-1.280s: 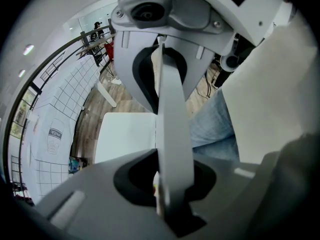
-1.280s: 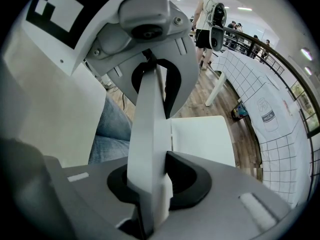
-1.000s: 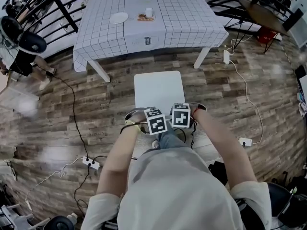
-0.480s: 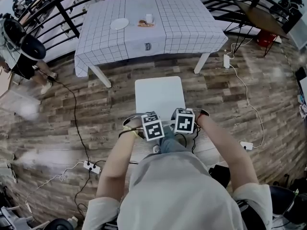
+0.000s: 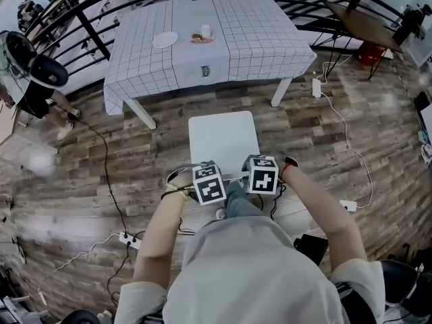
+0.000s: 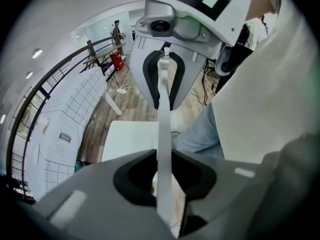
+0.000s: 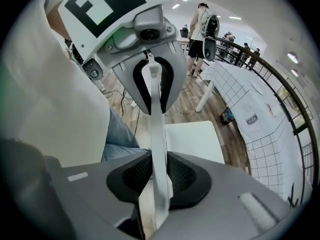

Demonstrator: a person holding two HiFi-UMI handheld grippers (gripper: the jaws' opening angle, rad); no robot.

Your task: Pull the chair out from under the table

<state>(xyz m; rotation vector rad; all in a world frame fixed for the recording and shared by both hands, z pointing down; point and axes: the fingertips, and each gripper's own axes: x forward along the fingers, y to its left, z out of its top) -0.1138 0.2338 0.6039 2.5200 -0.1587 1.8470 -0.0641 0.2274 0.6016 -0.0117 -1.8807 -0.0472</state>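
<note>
A white chair (image 5: 223,139) stands on the wood floor just in front of the table (image 5: 202,63), seat toward it. Its thin white backrest edge (image 6: 163,124) runs between both grippers. My left gripper (image 5: 204,177) is shut on that edge; its jaws have just been closing, and the pads (image 6: 134,176) press the strip. My right gripper (image 5: 260,171) is shut on the same edge (image 7: 156,134) a hand's width to the right. Each gripper view shows the other gripper facing it, the right gripper (image 6: 165,84) and the left gripper (image 7: 150,84).
The table carries a checked cloth, a plate (image 5: 165,40) and a cup (image 5: 206,30). Power strips (image 5: 128,239) (image 5: 346,205) and cables lie on the floor either side of me. A person (image 5: 34,79) stands at the far left by the black railing.
Both marker cubes have come up toward the camera with the backrest edge. The seat's far edge lies slightly further from the table's cloth than before.
</note>
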